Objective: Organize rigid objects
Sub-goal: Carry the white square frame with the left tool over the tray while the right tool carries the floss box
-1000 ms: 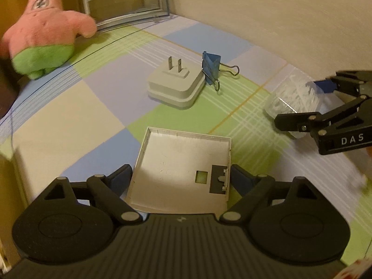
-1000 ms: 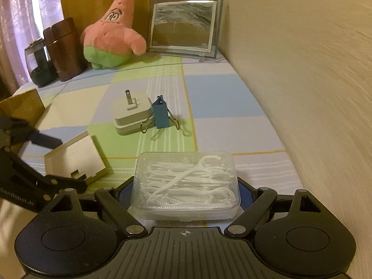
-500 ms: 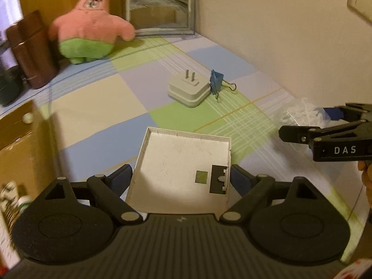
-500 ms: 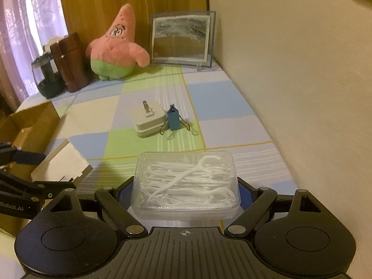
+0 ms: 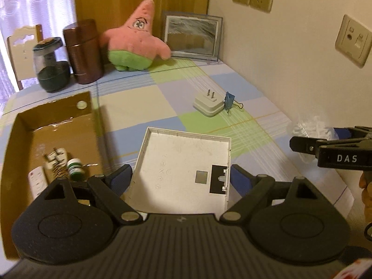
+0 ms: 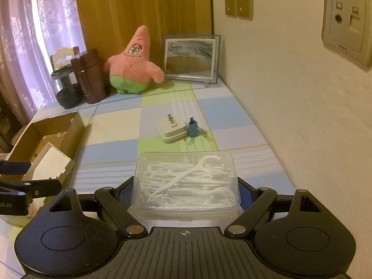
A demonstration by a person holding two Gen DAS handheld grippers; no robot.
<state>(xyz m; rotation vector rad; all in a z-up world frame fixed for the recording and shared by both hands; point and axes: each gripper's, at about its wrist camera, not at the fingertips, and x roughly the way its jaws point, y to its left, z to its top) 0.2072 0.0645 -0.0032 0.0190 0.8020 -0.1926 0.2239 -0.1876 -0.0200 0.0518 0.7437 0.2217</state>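
Left gripper (image 5: 181, 176): clamps the flat white cover (image 5: 183, 167) by its side edges, above the table.
Right gripper (image 6: 186, 193): holds the clear box of floss picks (image 6: 186, 183) across its width.
Goal, judged: cardboard box (image 5: 21, 139), at left.
Risk: the thin cover may twist out; the smooth clear box may slip if tilted; the grippers may collide over the cardboard box.
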